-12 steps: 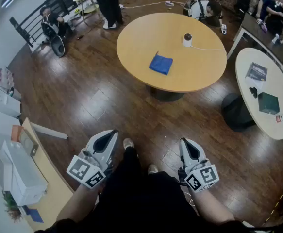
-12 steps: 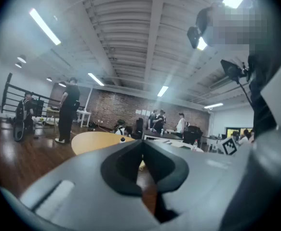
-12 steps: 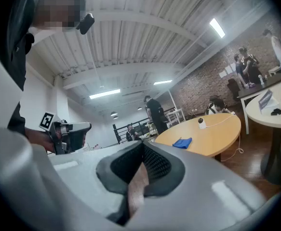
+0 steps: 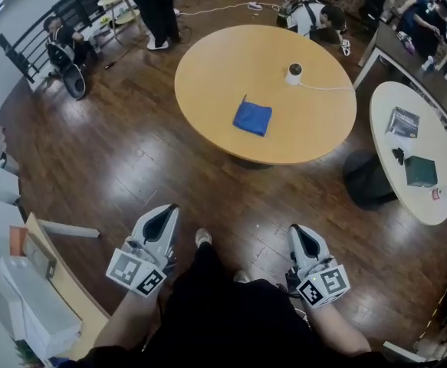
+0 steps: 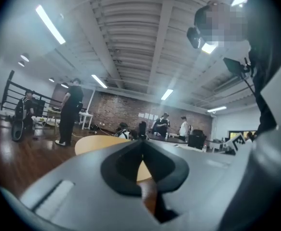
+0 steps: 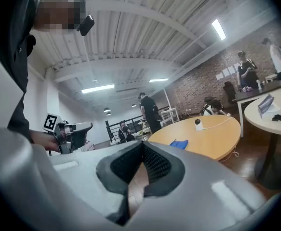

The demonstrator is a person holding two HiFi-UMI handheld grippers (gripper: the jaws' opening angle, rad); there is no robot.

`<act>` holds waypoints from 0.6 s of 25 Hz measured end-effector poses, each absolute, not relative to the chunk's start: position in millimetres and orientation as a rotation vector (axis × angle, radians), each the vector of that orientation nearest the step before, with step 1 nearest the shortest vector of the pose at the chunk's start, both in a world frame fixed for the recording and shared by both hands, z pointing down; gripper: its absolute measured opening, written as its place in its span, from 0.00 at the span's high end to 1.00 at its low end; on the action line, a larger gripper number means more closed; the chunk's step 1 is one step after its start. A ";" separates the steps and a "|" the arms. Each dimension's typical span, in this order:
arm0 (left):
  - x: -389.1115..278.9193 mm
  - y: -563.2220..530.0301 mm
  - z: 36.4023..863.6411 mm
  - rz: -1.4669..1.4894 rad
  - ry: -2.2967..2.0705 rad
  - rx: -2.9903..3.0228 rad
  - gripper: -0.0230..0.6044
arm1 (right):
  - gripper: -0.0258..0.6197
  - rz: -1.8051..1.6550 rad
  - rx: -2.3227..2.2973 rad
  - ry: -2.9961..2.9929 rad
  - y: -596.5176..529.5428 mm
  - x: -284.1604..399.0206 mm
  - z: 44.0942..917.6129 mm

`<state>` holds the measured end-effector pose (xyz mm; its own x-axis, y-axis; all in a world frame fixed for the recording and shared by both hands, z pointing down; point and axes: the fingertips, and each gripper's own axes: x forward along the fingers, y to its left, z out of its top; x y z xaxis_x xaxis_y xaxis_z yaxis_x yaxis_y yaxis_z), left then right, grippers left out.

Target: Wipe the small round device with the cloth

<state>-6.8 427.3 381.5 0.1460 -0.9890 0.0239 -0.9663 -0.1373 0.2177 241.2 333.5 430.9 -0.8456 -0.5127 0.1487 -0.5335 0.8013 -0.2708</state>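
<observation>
Table (image 4: 208, 75) nearer, cloth (image 4: 252, 117) untouched, left tool (image 4: 170, 208) shut, right tool (image 4: 296, 229) shut

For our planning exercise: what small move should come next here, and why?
Probably walk up to the table: the cloth and the small round device lie well beyond the left gripper and right gripper, both shut and empty.

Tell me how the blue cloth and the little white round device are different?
The cloth is blue and lies flat; the device is white with a dark top and stands upright. The device has a cable; the cloth has none. Both sit on the round table.
</observation>
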 end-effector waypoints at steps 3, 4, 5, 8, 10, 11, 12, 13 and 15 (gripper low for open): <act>-32.6 400.2 377.3 -0.185 -1.912 2.241 0.96 | 0.96 0.486 0.907 -2.902 316.8 225.4 428.1; -41.2 391.5 374.0 -0.191 -1.901 2.245 0.96 | 0.96 0.496 0.922 -2.895 311.6 218.4 428.1; -48.6 383.7 370.8 -0.189 -1.885 2.256 0.96 | 0.96 0.501 0.929 -2.890 307.1 210.0 428.0; -65.3 367.0 367.5 -0.139 -1.834 2.317 0.96 | 0.96 0.494 0.919 -2.888 295.9 178.7 425.0; -78.9 360.5 370.4 -0.114 -1.814 2.332 0.96 | 0.96 0.487 0.913 -2.893 288.7 156.2 420.9; -86.4 358.4 373.0 -0.110 -1.802 2.332 0.96 | 0.96 0.486 0.913 -2.893 285.7 145.4 419.7; -93.8 356.8 376.2 -0.111 -1.788 2.329 0.96 | 0.96 0.486 0.915 -2.890 283.2 135.4 419.6; -101.1 355.3 379.9 -0.120 -1.772 2.323 0.96 | 0.96 0.485 0.920 -2.883 280.8 126.4 420.5; -115.6 350.6 387.5 -0.150 -1.735 2.308 0.96 | 0.96 0.477 0.932 -2.868 276.0 109.6 421.7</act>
